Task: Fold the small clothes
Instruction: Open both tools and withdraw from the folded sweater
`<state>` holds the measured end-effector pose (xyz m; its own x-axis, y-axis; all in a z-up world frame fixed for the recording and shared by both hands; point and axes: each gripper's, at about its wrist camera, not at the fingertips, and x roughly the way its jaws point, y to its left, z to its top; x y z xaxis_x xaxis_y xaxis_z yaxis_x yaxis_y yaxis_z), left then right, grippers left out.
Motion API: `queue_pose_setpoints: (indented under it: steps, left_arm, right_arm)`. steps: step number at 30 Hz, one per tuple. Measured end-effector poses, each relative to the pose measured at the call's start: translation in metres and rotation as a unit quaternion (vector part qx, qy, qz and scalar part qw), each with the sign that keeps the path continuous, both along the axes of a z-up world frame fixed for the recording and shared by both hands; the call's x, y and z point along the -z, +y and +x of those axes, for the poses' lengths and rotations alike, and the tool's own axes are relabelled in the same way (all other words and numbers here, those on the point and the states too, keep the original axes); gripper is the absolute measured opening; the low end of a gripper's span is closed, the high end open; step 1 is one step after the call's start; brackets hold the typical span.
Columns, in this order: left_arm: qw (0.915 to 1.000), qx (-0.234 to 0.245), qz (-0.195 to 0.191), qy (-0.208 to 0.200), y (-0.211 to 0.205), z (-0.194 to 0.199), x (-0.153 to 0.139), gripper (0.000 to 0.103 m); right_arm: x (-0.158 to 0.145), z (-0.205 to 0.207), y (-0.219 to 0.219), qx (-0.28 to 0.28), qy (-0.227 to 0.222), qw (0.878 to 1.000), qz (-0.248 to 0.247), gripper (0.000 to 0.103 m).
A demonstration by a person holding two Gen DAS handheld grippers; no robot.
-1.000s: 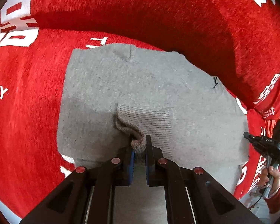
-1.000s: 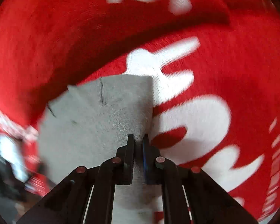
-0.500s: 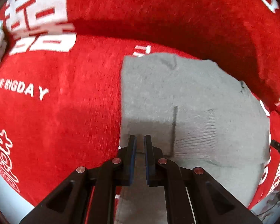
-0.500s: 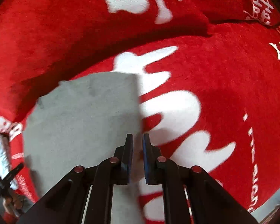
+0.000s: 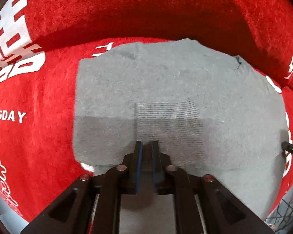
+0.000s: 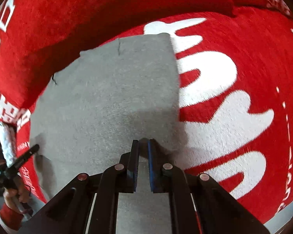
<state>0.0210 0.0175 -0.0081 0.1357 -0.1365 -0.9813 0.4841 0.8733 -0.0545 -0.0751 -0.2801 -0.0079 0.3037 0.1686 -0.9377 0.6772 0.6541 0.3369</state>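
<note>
A grey knit garment [image 5: 175, 89] lies flat on a red blanket [image 5: 39, 136], its ribbed cuff [image 5: 168, 120] folded across the middle. My left gripper [image 5: 146, 144] points down over the near edge of that cuff. Its jaws are opening, the gap is still narrow, and I see nothing pinched. In the right wrist view the same garment [image 6: 111, 97] fills the centre and left. My right gripper [image 6: 143, 142] is shut at its near right edge, and a small ridge of grey cloth rises between the tips. The right gripper's tip [image 5: 291, 150] also shows at the garment's right border.
The blanket carries big white print [image 6: 214, 101], and a raised red fold [image 5: 146, 15] runs along the far side. A hand [image 6: 11, 195] in a red sleeve holds the left gripper [image 6: 32, 150] at the garment's left edge. Pale floor shows at the bottom corners.
The left gripper has let go of the ribbed cuff, which now lies flat. It swung to the garment's left edge and back over the cuff. The right gripper slid along the right edge.
</note>
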Motion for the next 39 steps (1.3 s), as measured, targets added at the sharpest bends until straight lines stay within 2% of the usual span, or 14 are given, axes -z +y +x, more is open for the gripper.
queue_pose_setpoints:
  steps: [1, 2, 5, 8, 10, 15, 17, 18, 19, 24, 29, 33, 35, 39]
  left_arm:
    - [0.9998, -0.009, 0.018, -0.009, 0.003, 0.001, 0.0, 0.069]
    - [0.9991, -0.02, 0.034, -0.018, 0.006, 0.003, 0.0, 0.081]
    - [0.9988, -0.035, 0.031, -0.01, 0.013, 0.005, 0.001, 0.085]
    - [0.9975, -0.048, 0.051, -0.008, 0.015, 0.003, 0.007, 0.1]
    - [0.9971, -0.06, 0.046, 0.004, 0.017, 0.004, 0.011, 0.1]
    - [0.9966, -0.062, 0.054, 0.008, 0.017, 0.008, 0.007, 0.1]
    - [0.9975, -0.048, 0.052, -0.006, 0.014, 0.002, -0.002, 0.1]
    - [0.9979, -0.044, 0.047, -0.007, 0.013, 0.001, -0.006, 0.1]
    - [0.9981, -0.042, 0.045, -0.008, 0.012, -0.003, -0.01, 0.1]
    - [0.9987, -0.04, 0.033, 0.001, 0.008, -0.015, -0.021, 0.1]
    - [0.9988, -0.036, 0.034, 0.0, -0.003, -0.027, -0.028, 0.102]
    - [0.9985, -0.029, 0.045, 0.004, -0.011, -0.031, -0.028, 0.102]
    - [0.9982, -0.027, 0.053, 0.001, -0.014, -0.032, -0.027, 0.102]
    - [0.9976, -0.017, 0.067, -0.003, -0.021, -0.036, -0.028, 0.102]
  right_arm:
    - [0.001, -0.001, -0.001, 0.005, -0.003, 1.0, 0.003, 0.007]
    - [0.001, -0.001, -0.001, 0.009, -0.003, 1.0, 0.004, 0.008]
    - [-0.001, -0.002, -0.001, -0.001, -0.003, 1.0, 0.002, 0.013]
    - [0.002, 0.001, 0.001, -0.012, -0.006, 1.0, 0.01, 0.023]
    - [0.004, -0.003, -0.005, 0.007, -0.025, 0.999, 0.043, 0.032]
    - [0.008, -0.015, -0.019, 0.064, -0.052, 0.99, 0.117, 0.038]
    - [0.004, -0.016, -0.019, 0.068, -0.061, 0.987, 0.134, 0.059]
    - [0.001, -0.017, -0.018, 0.068, -0.066, 0.986, 0.14, 0.081]
    - [-0.004, -0.015, -0.016, 0.069, -0.072, 0.985, 0.141, 0.087]
    - [-0.027, -0.008, -0.011, 0.063, -0.079, 0.989, 0.106, 0.087]
    - [-0.029, -0.003, -0.012, 0.07, -0.104, 0.982, 0.141, 0.087]
    - [-0.037, -0.006, -0.011, 0.08, -0.113, 0.984, 0.109, 0.088]
    - [-0.043, -0.005, -0.01, 0.071, -0.099, 0.989, 0.082, 0.102]
    - [-0.044, 0.002, -0.006, 0.039, -0.061, 0.996, 0.047, 0.103]
